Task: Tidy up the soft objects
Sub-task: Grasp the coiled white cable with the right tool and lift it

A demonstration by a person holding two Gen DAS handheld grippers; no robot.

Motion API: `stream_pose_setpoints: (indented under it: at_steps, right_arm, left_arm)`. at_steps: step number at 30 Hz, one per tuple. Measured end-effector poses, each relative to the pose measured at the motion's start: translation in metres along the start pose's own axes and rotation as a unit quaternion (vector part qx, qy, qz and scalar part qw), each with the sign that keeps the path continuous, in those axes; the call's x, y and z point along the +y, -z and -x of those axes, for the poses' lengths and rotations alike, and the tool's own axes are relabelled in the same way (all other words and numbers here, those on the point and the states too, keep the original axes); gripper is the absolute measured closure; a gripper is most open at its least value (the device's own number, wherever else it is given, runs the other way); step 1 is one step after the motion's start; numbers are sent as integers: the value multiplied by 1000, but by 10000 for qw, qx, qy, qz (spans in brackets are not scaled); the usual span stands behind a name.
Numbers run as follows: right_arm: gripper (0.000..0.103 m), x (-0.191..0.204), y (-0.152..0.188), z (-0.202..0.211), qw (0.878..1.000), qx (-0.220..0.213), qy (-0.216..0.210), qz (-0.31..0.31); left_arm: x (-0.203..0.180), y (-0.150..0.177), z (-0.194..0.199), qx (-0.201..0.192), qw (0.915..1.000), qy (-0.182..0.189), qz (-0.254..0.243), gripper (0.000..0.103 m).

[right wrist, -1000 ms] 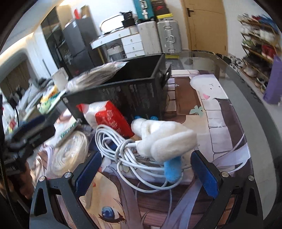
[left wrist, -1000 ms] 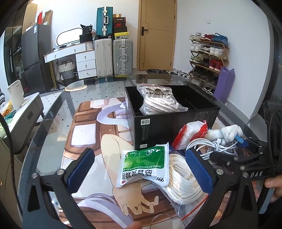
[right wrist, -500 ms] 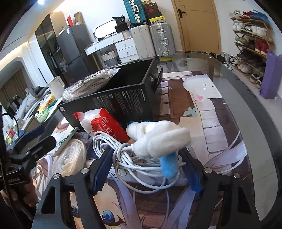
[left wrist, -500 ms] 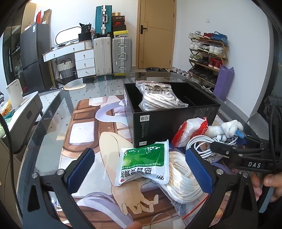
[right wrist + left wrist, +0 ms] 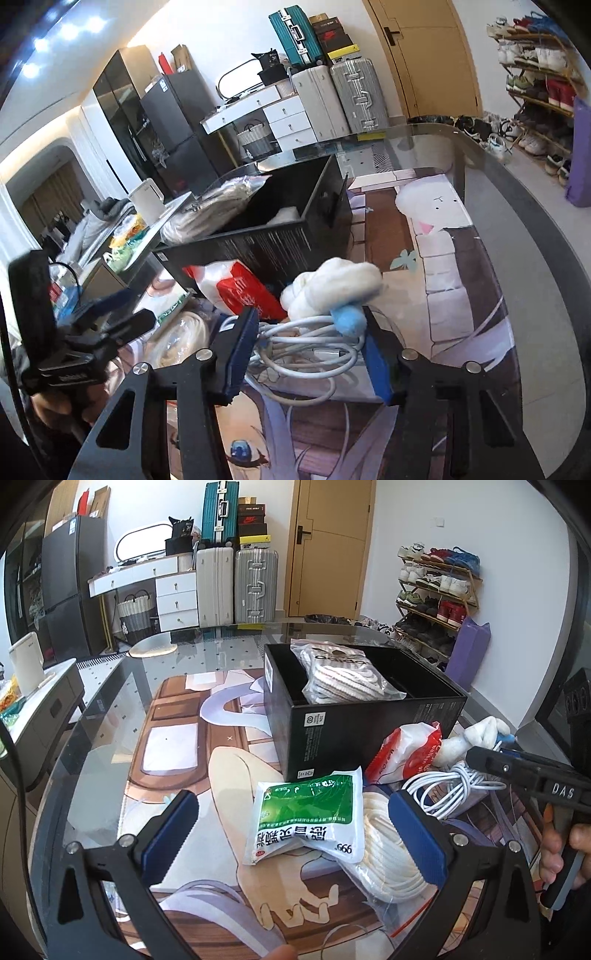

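Now | right gripper (image 5: 308, 354) clenched on coiled white cable bundle (image 5: 314, 347), bundle's long axis crossing between the pads | white plush toy with blue tip (image 5: 332, 291) atop bundle | left gripper (image 5: 291, 834) released, green-and-white sachet (image 5: 310, 816) between fingers

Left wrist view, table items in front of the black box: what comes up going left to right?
green sachet → bagged white rope coil → red-and-white packet → white cable bundle → white plush toy

Table (image 5: 110, 701): glossy glass. Box (image 5: 369, 731): matt black cardboard. Pouch (image 5: 306, 819): shiny plastic. Toy (image 5: 336, 288): fluffy plush. Cable (image 5: 306, 347): smooth white plastic.
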State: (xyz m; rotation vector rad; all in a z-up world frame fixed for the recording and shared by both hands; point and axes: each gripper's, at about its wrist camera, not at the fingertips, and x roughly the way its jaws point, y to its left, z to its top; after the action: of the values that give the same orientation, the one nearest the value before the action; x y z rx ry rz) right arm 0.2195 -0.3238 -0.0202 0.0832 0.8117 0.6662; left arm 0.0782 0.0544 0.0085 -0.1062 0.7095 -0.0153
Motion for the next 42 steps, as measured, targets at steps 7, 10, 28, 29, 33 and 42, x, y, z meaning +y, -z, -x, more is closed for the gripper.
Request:
stream_pose_setpoints:
  at_steps: [7, 10, 28, 29, 33, 42]
  right_arm:
    - [44, -4, 9, 2, 9996, 242, 18, -133]
    - [32, -4, 16, 2, 9993, 318, 1, -209]
    - [30, 18, 31, -7, 9989, 113, 451, 95]
    - [31, 17, 32, -5, 9990, 101, 418, 123]
    - [35, 11, 34, -1, 9999, -5, 163, 14]
    - [38, 10, 25, 23, 9981, -441, -413, -113]
  left_arm:
    - [2, 1, -2, 38, 10000, -7, 18, 0]
    - [2, 1, -2, 28, 10000, -7, -1, 0]
    - [2, -1, -2, 22, 10000, 52, 58, 0]
    - [2, -1, -2, 25, 10000, 60, 68, 0]
    - [0, 0, -3, 45, 10000, 31, 13, 0]
    - [1, 5, -6, 166, 9998, 135, 58, 0]
